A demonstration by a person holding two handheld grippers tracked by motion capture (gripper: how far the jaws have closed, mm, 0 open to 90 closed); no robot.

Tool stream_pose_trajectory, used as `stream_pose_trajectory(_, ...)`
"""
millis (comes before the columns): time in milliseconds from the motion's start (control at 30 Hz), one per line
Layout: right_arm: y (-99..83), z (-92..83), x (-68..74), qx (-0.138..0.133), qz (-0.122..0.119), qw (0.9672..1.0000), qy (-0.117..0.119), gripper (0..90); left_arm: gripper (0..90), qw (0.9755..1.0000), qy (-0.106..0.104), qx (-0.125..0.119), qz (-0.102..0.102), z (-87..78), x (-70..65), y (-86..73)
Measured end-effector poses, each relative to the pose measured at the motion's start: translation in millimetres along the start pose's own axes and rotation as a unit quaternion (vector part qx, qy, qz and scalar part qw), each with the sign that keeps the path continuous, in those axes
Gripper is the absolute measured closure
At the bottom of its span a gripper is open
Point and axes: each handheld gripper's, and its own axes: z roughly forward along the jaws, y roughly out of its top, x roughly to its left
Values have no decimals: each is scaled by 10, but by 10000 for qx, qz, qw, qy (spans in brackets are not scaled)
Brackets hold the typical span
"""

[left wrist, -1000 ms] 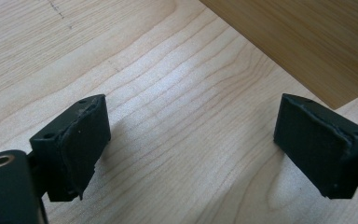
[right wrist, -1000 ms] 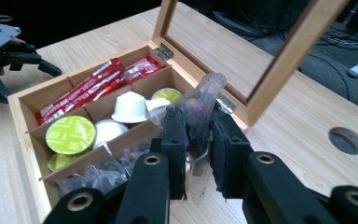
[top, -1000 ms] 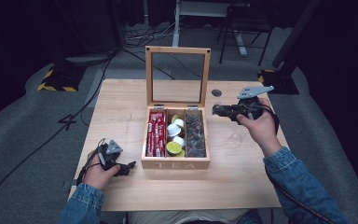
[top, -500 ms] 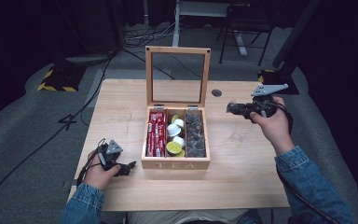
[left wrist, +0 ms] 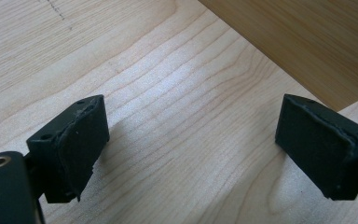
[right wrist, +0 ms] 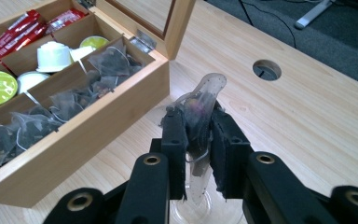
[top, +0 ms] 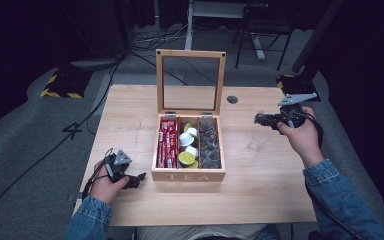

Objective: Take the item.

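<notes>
Teabag (right wrist: 200,116) is out of the tea box (top: 188,176) and pinched in the right claw (top: 261,119), up above a clear glass (top: 256,141) on the bench (top: 260,190). My guess is dropping it into the glass is what's left. Box lid is propped open, sachets and pods inside, nothing blocking. Left claw (top: 136,178) rests by the box with its jaws wide apart, holding nothing.

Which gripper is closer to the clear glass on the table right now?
Right. The right gripper hovers just above the glass, holding a tea bag. The left gripper rests on the table across the tea box, far from it.
</notes>
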Motion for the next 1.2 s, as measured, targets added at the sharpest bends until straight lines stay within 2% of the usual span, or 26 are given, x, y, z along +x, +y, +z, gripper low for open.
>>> stream_pose_trajectory(267, -134, 49, -45, 243, 68, 9997, -66, 765, 100, 10000, -1, 0, -2, 0, 0, 0)
stream_pose_trajectory(467, -262, 147, -39, 437, 163, 9989, 34, 765, 100, 10000, -1, 0, 0, 0, 0, 0)
stream_pose_trajectory(967, -290, 287, -80, 900, 168, 9958, 12, 760, 100, 10000, -1, 0, -1, 0, 0, 0)
stream_pose_trajectory(1033, -292, 298, -84, 930, 193, 9955, 24, 743, 100, 10000, -1, -1, 0, 0, 0, 0)
stream_pose_trajectory(1200, -293, 288, -74, 838, 300, 9960, 19, 617, 100, 10000, 0, -1, 0, 0, 0, 0)
